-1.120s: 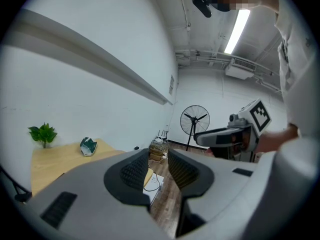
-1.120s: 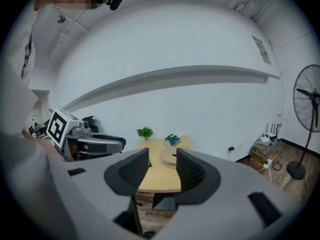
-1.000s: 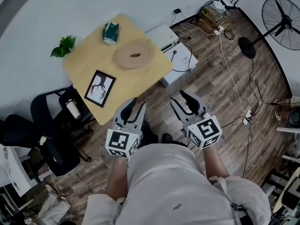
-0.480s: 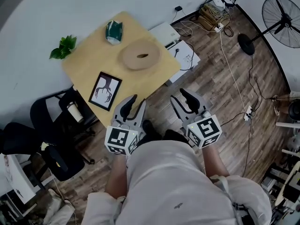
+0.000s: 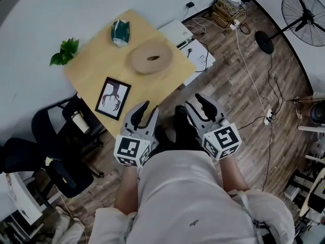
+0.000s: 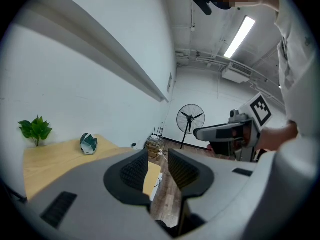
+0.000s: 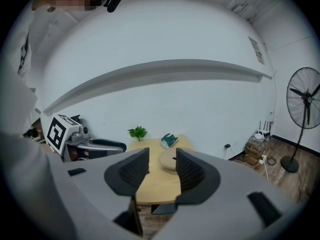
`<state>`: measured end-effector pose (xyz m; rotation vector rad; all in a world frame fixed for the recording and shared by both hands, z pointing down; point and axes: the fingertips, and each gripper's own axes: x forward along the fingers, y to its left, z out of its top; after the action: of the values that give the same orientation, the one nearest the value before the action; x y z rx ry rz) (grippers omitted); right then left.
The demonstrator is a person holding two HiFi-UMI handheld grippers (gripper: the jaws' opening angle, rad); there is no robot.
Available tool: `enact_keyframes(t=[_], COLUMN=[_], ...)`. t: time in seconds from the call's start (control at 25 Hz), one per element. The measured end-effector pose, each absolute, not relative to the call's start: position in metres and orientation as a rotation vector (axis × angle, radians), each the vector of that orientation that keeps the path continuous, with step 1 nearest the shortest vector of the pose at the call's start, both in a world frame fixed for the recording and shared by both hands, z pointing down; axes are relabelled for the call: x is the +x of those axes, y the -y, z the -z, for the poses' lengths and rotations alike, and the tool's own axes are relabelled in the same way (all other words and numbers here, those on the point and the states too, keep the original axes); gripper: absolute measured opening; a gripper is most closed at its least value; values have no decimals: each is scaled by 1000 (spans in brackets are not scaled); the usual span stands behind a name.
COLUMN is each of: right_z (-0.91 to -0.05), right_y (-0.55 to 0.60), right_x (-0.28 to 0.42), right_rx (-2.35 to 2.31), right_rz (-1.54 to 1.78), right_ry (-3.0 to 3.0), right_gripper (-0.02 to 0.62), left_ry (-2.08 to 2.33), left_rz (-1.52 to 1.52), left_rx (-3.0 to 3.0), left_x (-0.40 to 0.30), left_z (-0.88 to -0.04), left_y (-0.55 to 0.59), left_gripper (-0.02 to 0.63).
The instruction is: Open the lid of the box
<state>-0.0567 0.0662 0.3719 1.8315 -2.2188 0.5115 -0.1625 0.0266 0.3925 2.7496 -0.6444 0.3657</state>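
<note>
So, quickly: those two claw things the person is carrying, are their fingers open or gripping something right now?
Left gripper: open, nothing held.
Right gripper: open, nothing held.

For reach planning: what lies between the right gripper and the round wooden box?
Head view: only floor and bare tabletop separate right gripper from round wooden box.

No words, numbers or brand names can be read. The marker cube (image 5: 133,151) on the left gripper (image 5: 147,114) and the matching cube (image 5: 222,142) on the right gripper (image 5: 197,107) carry only black-and-white square code patterns. A wall sheet (image 7: 256,49) and the green packet (image 5: 120,32) near the wooden table's (image 5: 91,70) far corner bear print too small to make out.
</note>
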Motion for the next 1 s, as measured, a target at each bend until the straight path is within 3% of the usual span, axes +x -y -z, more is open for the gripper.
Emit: enact_keyframes(t=[1.0], right_z=[-391], right_y=[26], right_x=[9], right_rx=[1713], right_rz=[-575], right_ry=[2300], right_gripper=[150], left_ry=[662], left_rz=[-472], left_rx=[2707], left_x=[-74], left_z=[-415], left_y=[45], left_gripper=[102])
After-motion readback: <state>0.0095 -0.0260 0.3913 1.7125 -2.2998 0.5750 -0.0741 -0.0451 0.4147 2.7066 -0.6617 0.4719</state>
